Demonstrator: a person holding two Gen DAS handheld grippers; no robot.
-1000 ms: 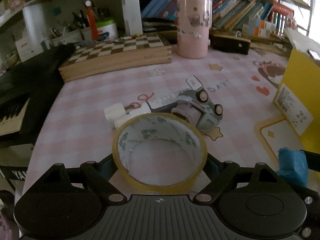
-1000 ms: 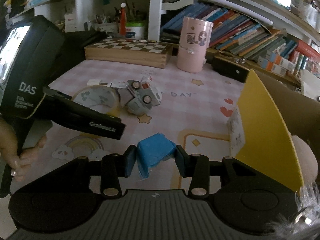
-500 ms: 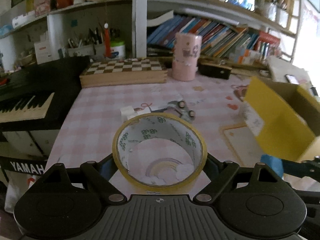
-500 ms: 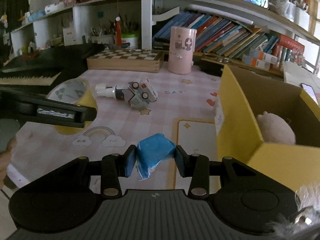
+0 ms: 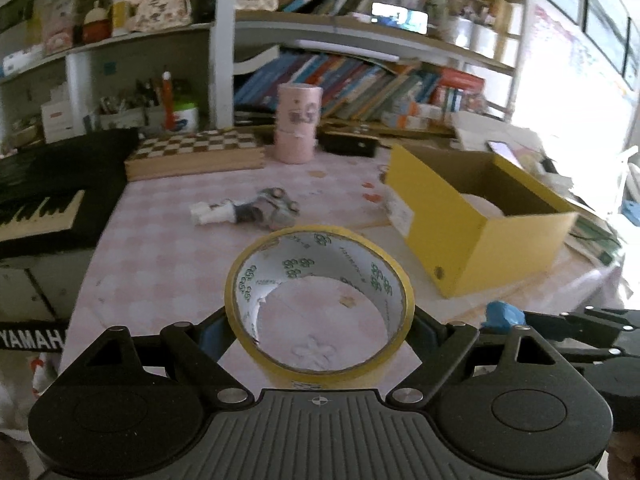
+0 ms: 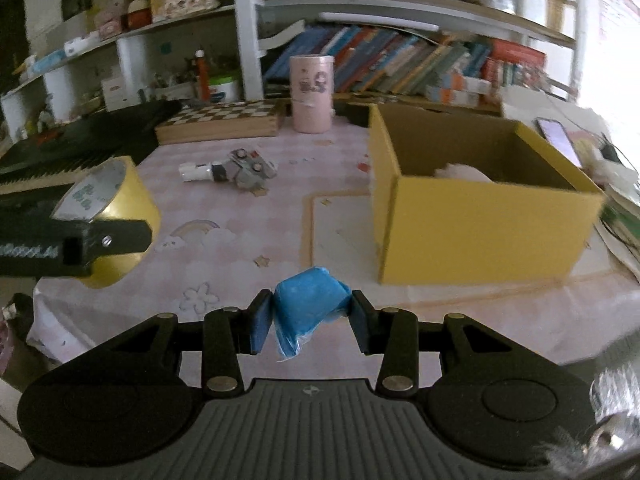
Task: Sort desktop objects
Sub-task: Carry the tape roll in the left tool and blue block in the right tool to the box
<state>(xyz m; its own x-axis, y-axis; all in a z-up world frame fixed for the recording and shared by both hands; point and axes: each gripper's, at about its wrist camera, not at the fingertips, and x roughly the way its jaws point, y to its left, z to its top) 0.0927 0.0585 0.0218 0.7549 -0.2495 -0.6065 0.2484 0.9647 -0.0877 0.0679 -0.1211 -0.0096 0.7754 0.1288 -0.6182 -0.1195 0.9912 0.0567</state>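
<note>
Both grippers now sit higher and farther back from the table than a second ago, so the yellow box [image 6: 480,216] shows its open top with a pale plush toy [image 6: 464,171] inside. The left gripper [image 5: 320,320] pinches a roll of yellow tape [image 5: 320,304] between its fingers, lifted clear of the pink checked tablecloth [image 5: 168,256]. The right gripper [image 6: 307,320] squeezes a blue packet [image 6: 310,300] between its pads, also in the air, near the box's front corner. On the cloth beyond lie a grey toy car [image 6: 248,168] and a white tube [image 6: 194,171], touching, with a pink canister [image 6: 312,94] and a chessboard [image 6: 220,120] behind.
</note>
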